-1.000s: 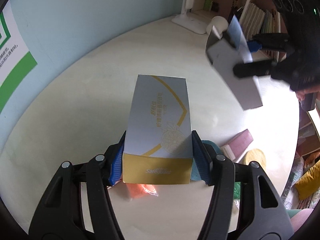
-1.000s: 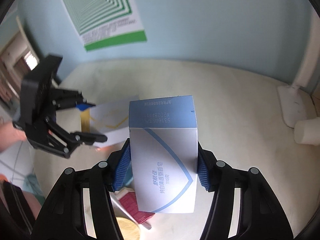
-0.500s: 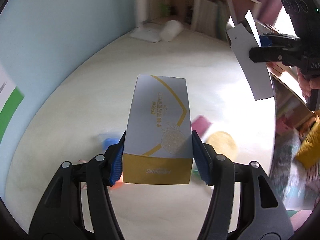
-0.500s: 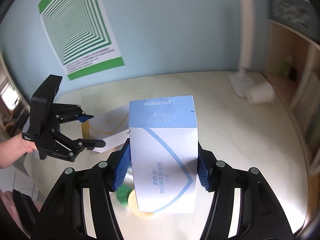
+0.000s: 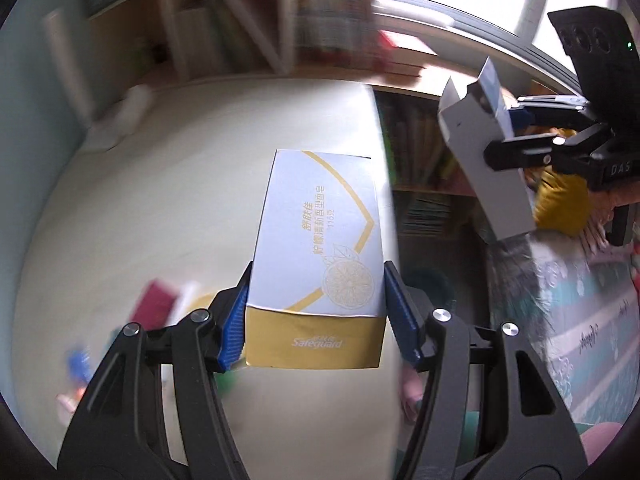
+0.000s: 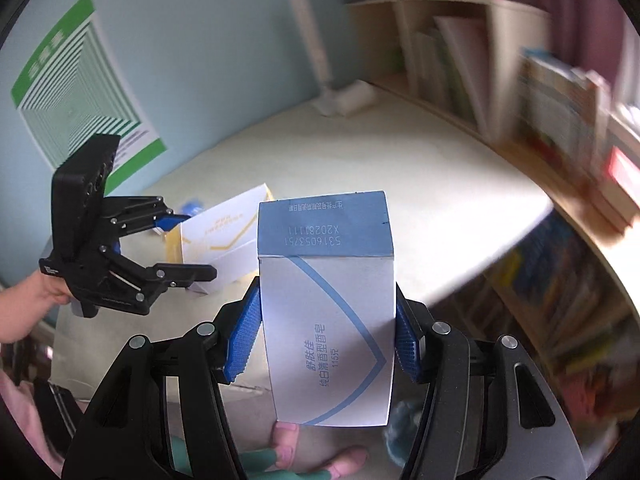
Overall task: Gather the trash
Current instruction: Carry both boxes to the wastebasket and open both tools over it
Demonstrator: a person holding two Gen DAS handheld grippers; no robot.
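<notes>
1. The pale surface (image 5: 168,184) lies below both boxes, with blurred litter at its near left edge.
2. The left hand-held gripper (image 5: 316,320) clamps a white-and-gold Safeguard soap box (image 5: 320,248) between blue pads, held above the surface's right edge.
3. The right hand-held gripper (image 6: 326,336) clamps a white-and-blue soap box (image 6: 328,300), its blue end flap printed with a code, above the surface's near edge.

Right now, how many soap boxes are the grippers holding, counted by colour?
Yellow-and-white cardboard soap box: 1, clamped in the left gripper.
Blue-and-white cardboard soap box: 1, clamped in the right gripper.
Total: 2 boxes held.
</notes>
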